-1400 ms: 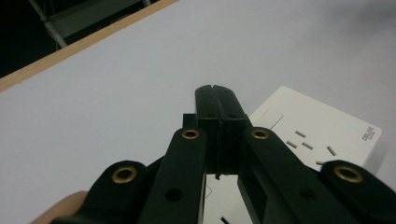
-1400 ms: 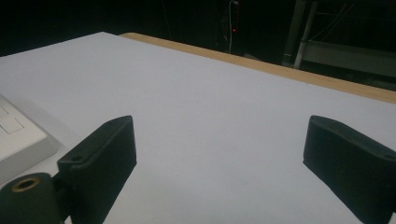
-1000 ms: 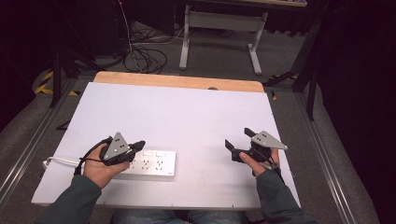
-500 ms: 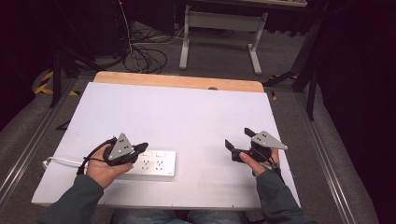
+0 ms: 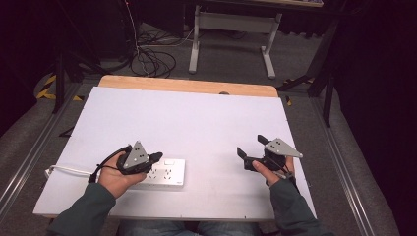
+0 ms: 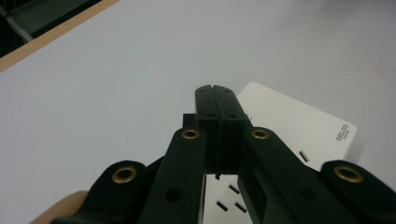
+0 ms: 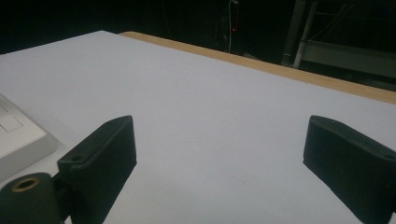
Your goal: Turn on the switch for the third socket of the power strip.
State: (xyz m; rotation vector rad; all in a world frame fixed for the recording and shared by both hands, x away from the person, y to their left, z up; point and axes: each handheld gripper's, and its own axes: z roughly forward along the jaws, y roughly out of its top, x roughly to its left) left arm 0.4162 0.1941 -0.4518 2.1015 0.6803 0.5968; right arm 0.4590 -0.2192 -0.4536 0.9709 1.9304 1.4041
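Item: white power strip [image 5: 162, 171] — lay flat under the left gripper [image 5: 156, 157], switch end just past its tips | Left gripper: jaws pressed together, nothing held, poised over the strip as if to press | Right gripper [image 7: 219, 154]: jaws wide apart, empty — idle, well to the strip's side | Surface: white table [image 5: 206, 118].

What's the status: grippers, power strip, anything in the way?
Left gripper shut, empty, over the white power strip. Right gripper open, empty, apart over bare table. Strip flat near front edge, cord trailing left. Nothing in the way.
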